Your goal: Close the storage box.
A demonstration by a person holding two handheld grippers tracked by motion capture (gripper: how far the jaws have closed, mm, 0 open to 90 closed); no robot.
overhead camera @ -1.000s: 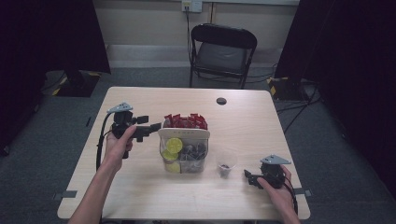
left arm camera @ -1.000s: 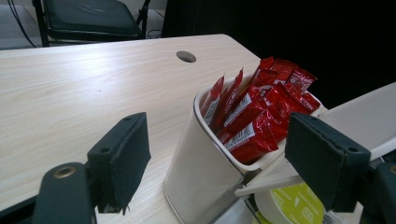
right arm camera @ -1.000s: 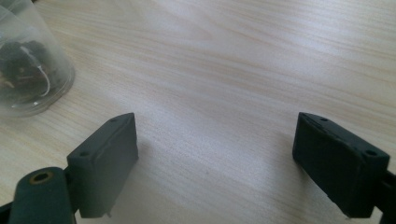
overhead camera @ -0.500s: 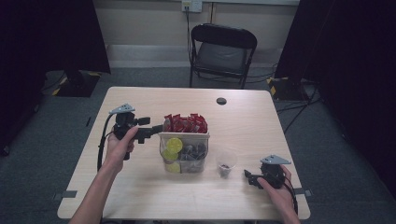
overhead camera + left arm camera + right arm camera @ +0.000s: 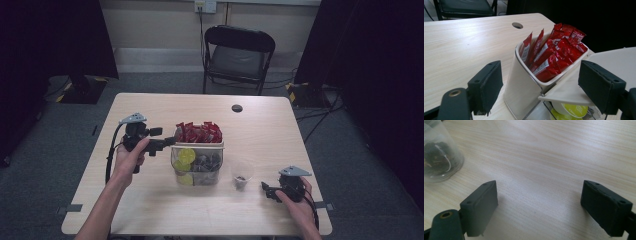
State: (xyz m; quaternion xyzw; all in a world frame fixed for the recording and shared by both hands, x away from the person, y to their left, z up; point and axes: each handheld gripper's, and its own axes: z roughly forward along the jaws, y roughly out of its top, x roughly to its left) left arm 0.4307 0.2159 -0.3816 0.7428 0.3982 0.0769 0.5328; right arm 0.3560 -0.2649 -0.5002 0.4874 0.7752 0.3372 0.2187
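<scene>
At the centre of the high view stands a glossy white-and-clear plastic organizer on the pale wood-grain table, holding crinkled red foil sachets and round yellow-lidded pods. Left of it, the left gripper spreads its matte black padded jaws wide around the organizer's rounded corner, grasping nothing. At lower right, the right gripper rests released beside a clear cup.

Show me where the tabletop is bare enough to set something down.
Free: the far strip between the organizer and the table edge, bar one small hole; the near strip along the person's edge; the right side beyond the cup. Crowded: the middle, where the left gripper meets the organizer with the cup just beside it. The right gripper sits near the cup.
</scene>
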